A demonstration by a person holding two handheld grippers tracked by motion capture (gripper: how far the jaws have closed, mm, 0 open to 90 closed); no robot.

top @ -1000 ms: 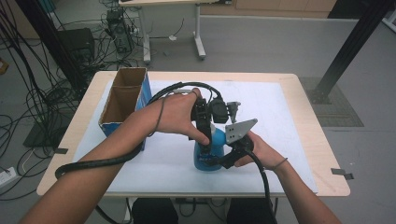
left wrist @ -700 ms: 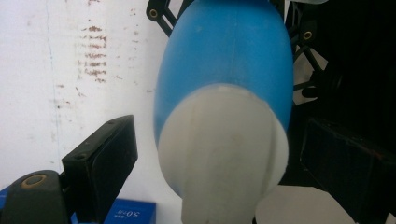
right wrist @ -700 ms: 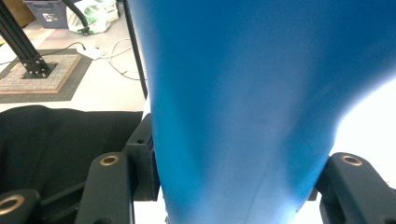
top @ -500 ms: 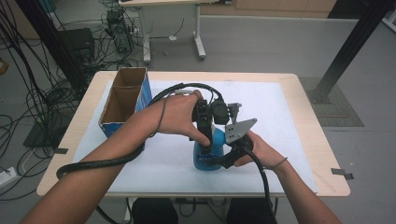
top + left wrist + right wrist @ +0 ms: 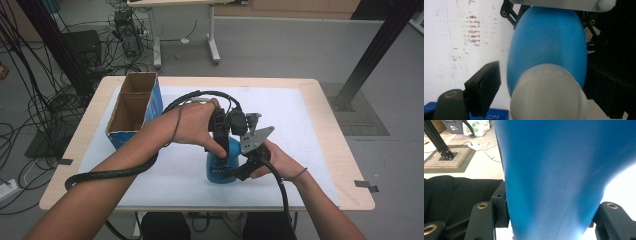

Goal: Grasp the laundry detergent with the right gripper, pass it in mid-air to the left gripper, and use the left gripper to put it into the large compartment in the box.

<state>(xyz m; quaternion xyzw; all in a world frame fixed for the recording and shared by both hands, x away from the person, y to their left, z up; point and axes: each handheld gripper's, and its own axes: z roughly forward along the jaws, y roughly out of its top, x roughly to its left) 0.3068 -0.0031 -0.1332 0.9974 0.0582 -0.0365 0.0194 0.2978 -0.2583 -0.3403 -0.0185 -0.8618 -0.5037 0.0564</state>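
While the right gripper (image 5: pixel 235 167) clamps the blue bottle (image 5: pixel 222 167) near the bench's (image 5: pixel 320 150) front edge, the left gripper's (image 5: pixel 536 87) half-open fingers have just been closing around the white cap (image 5: pixel 549 92); centre them first.

Light wood table (image 5: pixel 330 150), rounded corners, w/ a white sheet (image 5: pixel 300 125) spread over most of the top — bare wood shows as a border round it. On the sheet: blue bottle (image 5: pixel 222 172) standing upright, near the front edge, abt mid-width. Open cardboard box (image 5: pixel 134 107) w/ blue sides sits well left of the bottle and farther back, near the sheet's left rear corner. Thick black cable (image 5: pixel 107 175) lies left of the bottle, curving across the sheet's front-left part.
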